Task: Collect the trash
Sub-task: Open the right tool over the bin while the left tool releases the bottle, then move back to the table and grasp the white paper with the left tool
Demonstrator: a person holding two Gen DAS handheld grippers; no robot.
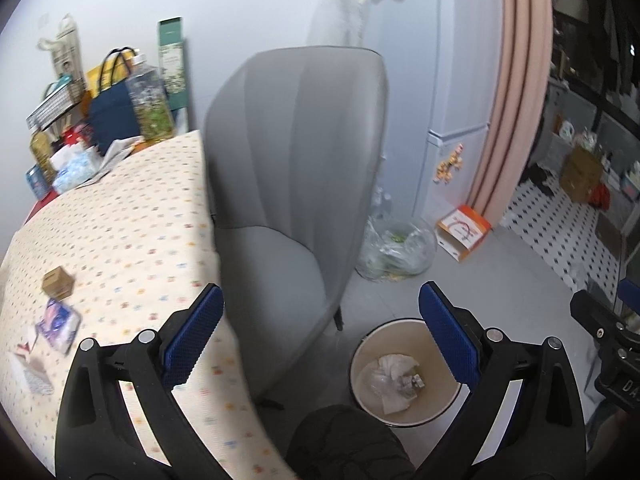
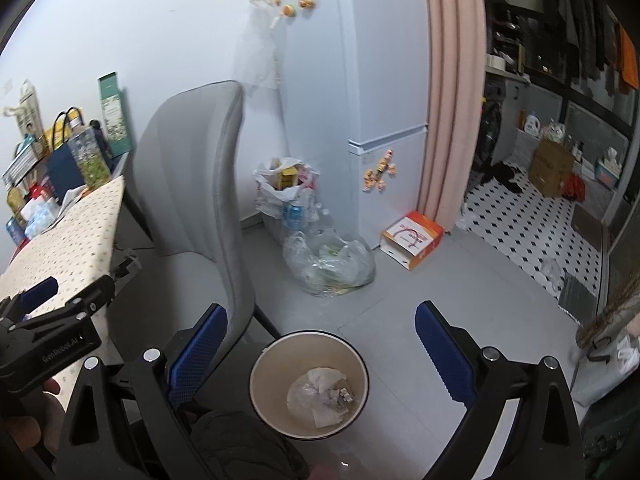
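Now | left tool gaping, empty | right tool gaping, empty | both above bin, likely for drops | box, wrappers left on surface

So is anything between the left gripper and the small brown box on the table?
Nothing visible. The left gripper is open and empty, and only bare tablecloth lies between it and the small brown box. The grey chair stands off to the other side.
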